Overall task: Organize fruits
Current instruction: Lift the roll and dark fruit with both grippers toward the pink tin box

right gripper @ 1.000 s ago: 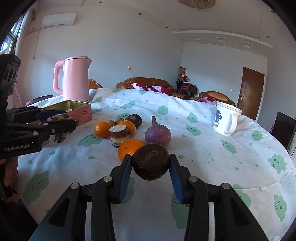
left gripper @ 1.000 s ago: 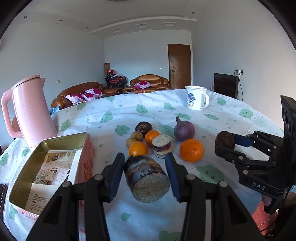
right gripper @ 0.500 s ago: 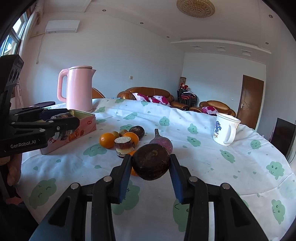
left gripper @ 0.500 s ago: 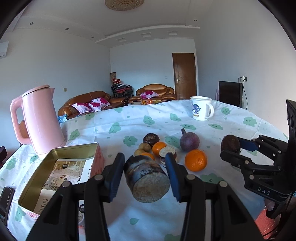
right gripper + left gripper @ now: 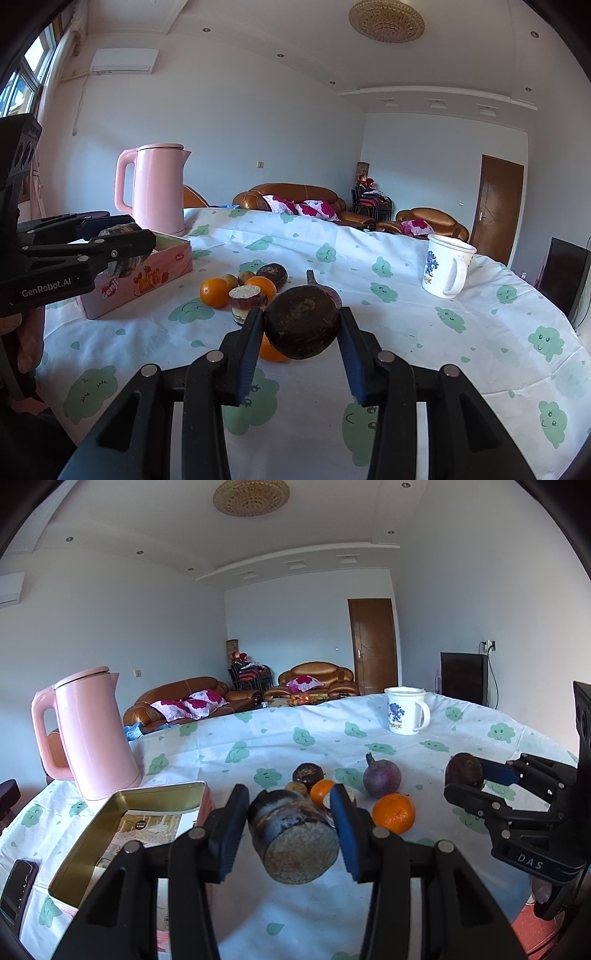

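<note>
Above the table [image 5: 295, 738], both grippers have risen, loaded.

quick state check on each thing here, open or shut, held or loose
left claw: shut on sugarcane piece
right claw: shut on dark round fruit
tin box: open, paper inside
pink kettle: lid shut, upright
white mug: upright
oranges: loose on tablecloth

Clothed table [image 5: 424, 332] under fruit [image 5: 214, 291], tin [image 5: 147, 273], kettle [image 5: 155, 188], mug [image 5: 447, 271].
</note>
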Demonstrator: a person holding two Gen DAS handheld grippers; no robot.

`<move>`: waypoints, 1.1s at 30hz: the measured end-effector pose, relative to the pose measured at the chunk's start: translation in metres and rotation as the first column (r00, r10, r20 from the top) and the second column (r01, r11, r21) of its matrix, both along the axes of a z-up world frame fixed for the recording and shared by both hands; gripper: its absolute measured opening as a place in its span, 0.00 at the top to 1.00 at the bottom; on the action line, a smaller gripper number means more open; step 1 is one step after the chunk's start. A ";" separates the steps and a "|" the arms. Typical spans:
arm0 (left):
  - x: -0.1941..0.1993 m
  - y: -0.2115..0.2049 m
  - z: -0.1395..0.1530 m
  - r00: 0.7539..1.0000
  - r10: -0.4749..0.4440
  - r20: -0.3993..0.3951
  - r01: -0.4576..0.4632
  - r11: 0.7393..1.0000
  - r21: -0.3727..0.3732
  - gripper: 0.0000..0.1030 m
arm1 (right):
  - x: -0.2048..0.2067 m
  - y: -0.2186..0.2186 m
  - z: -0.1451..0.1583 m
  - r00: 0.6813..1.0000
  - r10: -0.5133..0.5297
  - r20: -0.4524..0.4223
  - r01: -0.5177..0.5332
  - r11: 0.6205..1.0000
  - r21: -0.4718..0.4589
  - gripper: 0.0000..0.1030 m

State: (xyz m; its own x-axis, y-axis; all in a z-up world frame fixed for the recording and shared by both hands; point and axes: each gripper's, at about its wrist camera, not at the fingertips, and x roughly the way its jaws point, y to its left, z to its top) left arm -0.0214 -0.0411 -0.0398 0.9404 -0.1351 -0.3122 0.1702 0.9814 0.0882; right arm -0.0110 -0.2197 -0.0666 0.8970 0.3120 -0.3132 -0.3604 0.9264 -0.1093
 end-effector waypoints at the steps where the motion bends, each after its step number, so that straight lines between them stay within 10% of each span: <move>1: -0.001 0.001 0.001 1.000 0.002 0.005 -0.002 1.000 -0.002 0.54 | 0.000 0.000 0.001 1.000 0.000 0.004 0.000 1.000 0.000 0.59; 33: 0.010 0.036 0.018 0.995 0.100 0.014 -0.100 0.995 -0.025 0.54 | 0.013 0.038 0.035 0.993 0.104 0.056 -0.104 0.995 -0.010 0.59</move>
State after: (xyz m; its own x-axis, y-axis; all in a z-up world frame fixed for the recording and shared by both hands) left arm -0.0118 -0.0054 -0.0221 0.9542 -0.0478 -0.2953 0.0702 0.9954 0.0658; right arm 0.0018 -0.1812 -0.0316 0.8761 0.4022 -0.2658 -0.4476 0.8834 -0.1386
